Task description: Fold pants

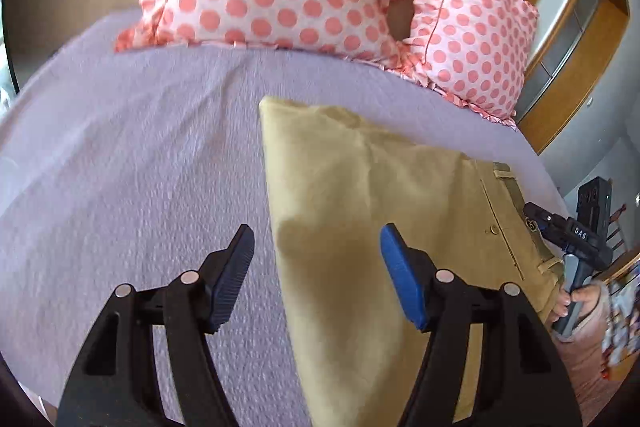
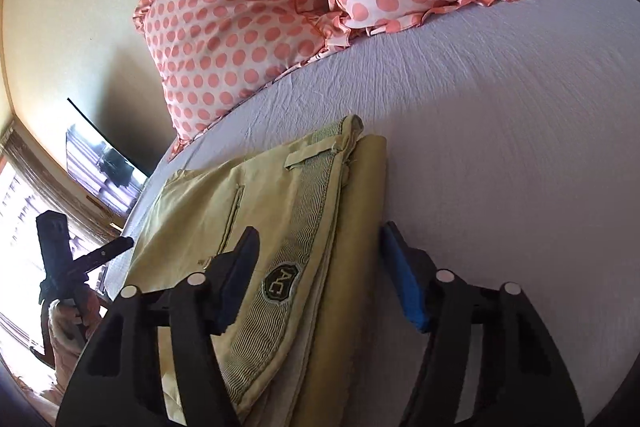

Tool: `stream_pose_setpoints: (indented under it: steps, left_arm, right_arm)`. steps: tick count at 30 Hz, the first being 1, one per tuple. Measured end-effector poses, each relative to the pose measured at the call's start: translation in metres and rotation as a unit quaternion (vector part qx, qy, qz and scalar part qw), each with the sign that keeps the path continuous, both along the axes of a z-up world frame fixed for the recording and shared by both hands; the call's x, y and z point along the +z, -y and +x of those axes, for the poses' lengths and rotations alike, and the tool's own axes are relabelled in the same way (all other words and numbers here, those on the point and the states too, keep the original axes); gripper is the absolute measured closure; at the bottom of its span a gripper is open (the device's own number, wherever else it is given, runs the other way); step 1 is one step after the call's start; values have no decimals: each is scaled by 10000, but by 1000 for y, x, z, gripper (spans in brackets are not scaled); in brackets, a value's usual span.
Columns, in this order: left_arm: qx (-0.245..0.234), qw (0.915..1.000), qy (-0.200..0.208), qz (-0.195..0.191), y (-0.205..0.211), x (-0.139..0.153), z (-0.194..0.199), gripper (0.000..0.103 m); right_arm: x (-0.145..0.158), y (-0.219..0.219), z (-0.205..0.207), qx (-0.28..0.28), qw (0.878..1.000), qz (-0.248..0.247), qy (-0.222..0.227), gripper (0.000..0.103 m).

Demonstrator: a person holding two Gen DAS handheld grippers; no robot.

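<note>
Left tongs [image 1: 316,267]: spread wide, holding nothing, poised above the left edge of the khaki pants [image 1: 372,211]. Right tongs [image 2: 318,263]: also wide and empty, straddling the waistband [image 2: 280,267] with its woven label [image 2: 280,281].

The pants lie already folded into a compact stack on the lavender bed sheet [image 1: 140,147], near the bed's side edge, well short of the two polka-dot pillows [image 2: 256,11] at the head. The waistband end faces the right tongs; the smooth folded edge faces the left.

Handling judgement: light woven cotton, limp, not fragile, and the layers will likely slide over one another. The waistband is the stiffest part and should offer the firmest hold. For any further fold, pinch all layers together at the corners, or the stack may splay open
</note>
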State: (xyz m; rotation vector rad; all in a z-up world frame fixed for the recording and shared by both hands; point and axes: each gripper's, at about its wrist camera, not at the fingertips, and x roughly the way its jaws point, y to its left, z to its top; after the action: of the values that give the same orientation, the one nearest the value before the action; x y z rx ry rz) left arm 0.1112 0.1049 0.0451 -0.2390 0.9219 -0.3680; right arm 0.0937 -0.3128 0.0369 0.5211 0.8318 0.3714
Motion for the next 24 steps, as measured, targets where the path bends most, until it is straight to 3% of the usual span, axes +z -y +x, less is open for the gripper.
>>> stream_pose_setpoints:
  steps: [4,6,8,10,11,12,18,22,24]
  left_arm:
    - [-233,9975,-444,-507,3,-16,22,38]
    - [-313,9973,-424,-503,6,-16,35,34]
    - [-340,9961,-494,-651,8,-17,50,34]
    - [-290,9944,-647,-785,9,-20,66,66]
    - [-316,9931,-702,-884,9,-20,70,88]
    - [-365,9922,-710,-956,11,-17,75,92]
    - [-247,9990,3,-369,30,27,105,99]
    - [413,9941,725,695,54,39,154,94]
    - [839,9829,804,1432,62,36,168,86]
  right_arm:
    - [-3,4,9,6,9996,255,-116,42]
    - [-7,5,14,42,9990,392,-216,61]
    - [-13,7,20,247,9957,836,-327,91]
    - [-14,10,23,386,9909,1235,-358,92]
    - [-10,9,25,425,9911,1230,-292,93]
    - [-5,8,28,468,9908,1256,-205,93]
    - [39,1,74,500,9930,963,459,94]
    - [39,6,125,-93,9960,592,665,94]
    - [35,1,141,-539,9967,-265,544,86]
